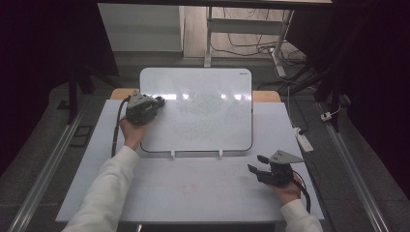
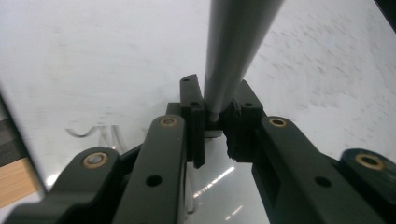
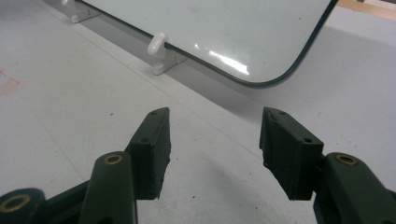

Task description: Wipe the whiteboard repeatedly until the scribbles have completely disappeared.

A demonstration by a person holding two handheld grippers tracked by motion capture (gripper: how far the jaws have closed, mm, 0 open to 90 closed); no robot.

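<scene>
Whiteboard (image 1: 208, 130): lies flat at the table's (image 1: 193, 198) far middle, two white clips on its near edge; faint grey smudges across its face.

Left gripper (image 1: 157, 103): over the whiteboard's far left corner, jaws clamped on a grey pen (image 2: 233, 56), which points away from the camera over the board face.

Right gripper (image 1: 257, 163): near the table's near right corner, just off the whiteboard's near right corner; jaws apart, nothing between them, above bare tabletop.
</scene>
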